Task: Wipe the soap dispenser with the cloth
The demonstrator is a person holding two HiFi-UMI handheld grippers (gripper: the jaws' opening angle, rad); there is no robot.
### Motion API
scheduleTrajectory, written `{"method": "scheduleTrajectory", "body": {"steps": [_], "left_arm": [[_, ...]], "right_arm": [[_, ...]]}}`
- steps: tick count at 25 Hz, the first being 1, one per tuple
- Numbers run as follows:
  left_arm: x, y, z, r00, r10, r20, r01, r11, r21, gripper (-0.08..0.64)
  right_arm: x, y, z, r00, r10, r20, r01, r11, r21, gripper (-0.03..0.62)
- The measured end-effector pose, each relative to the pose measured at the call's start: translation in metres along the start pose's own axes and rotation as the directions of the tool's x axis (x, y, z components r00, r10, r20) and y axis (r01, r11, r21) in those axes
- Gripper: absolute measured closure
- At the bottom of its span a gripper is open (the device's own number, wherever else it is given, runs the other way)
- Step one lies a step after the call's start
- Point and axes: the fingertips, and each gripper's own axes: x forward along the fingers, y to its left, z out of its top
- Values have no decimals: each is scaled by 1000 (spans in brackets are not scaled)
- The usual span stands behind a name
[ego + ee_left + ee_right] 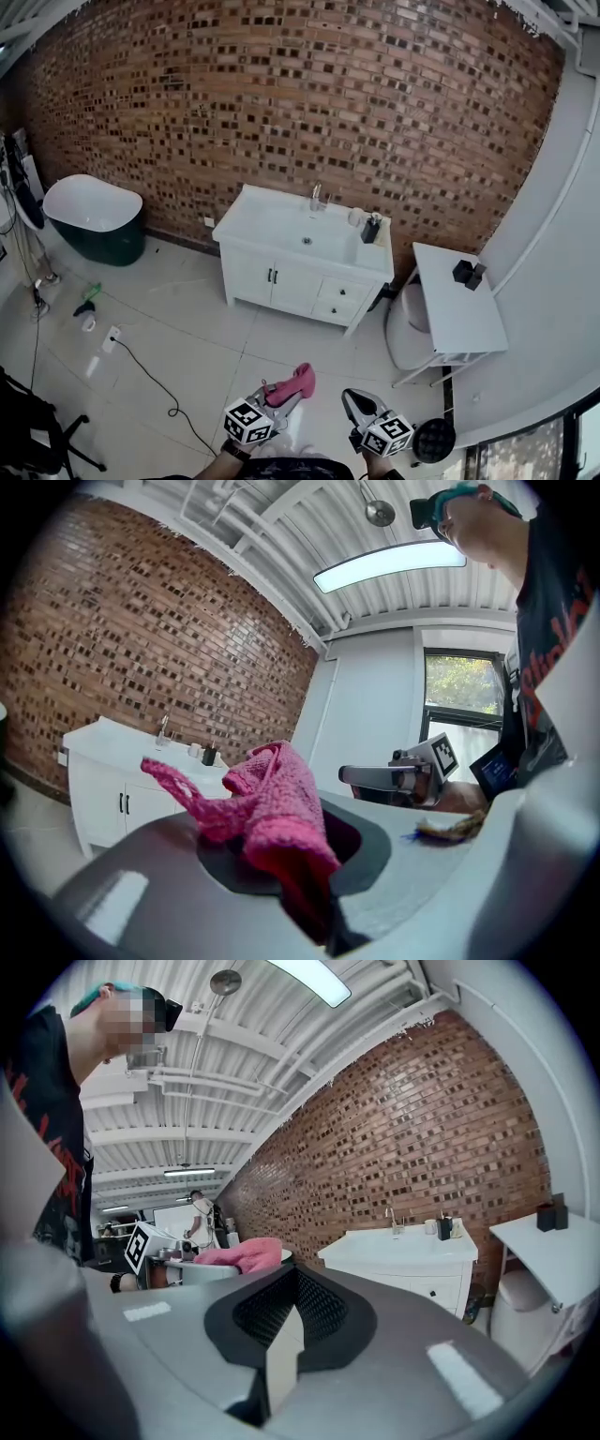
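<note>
Left gripper [279, 397] held level, jaws clamped on pink cloth [300, 379]. Right gripper [352, 397] alongside, jaws closed, empty.

"What has the left gripper [291, 855] got?"
"A pink knitted cloth [272, 799], jaws clamped on it, one corner trailing left."
"And behind?"
"A white vanity [103, 780] against the brick wall [141, 639], with a dark soap dispenser [209, 755] near the faucet [163, 728]. The right gripper [349, 776] hangs level, off right."

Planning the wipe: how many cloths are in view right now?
1: a pink cloth, clamped in the left gripper, low in the head view. Others may be out of sight.
</note>
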Motion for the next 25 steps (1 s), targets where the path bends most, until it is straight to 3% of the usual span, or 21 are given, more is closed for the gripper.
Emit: {"method": "scheduleTrajectory", "body": {"steps": [11, 15, 20, 25], "left_arm": [[33, 0, 10, 995, -93, -26, 94, 996, 13, 503], [58, 15, 11, 995, -96, -41, 97, 995, 8, 503], [100, 42, 20, 996, -63, -57, 65, 998, 23, 503], [154, 53, 47, 995, -74, -71, 79, 993, 82, 503]], "right_arm": [[-11, -28, 15, 992, -107, 71, 105, 994, 30, 591], [4, -55, 18, 993, -92, 76, 89, 995, 47, 589], [23, -102, 42, 984, -73, 161, 70, 997, 25, 590], [33, -152, 64, 977, -51, 208, 45, 998, 32, 590]]}}
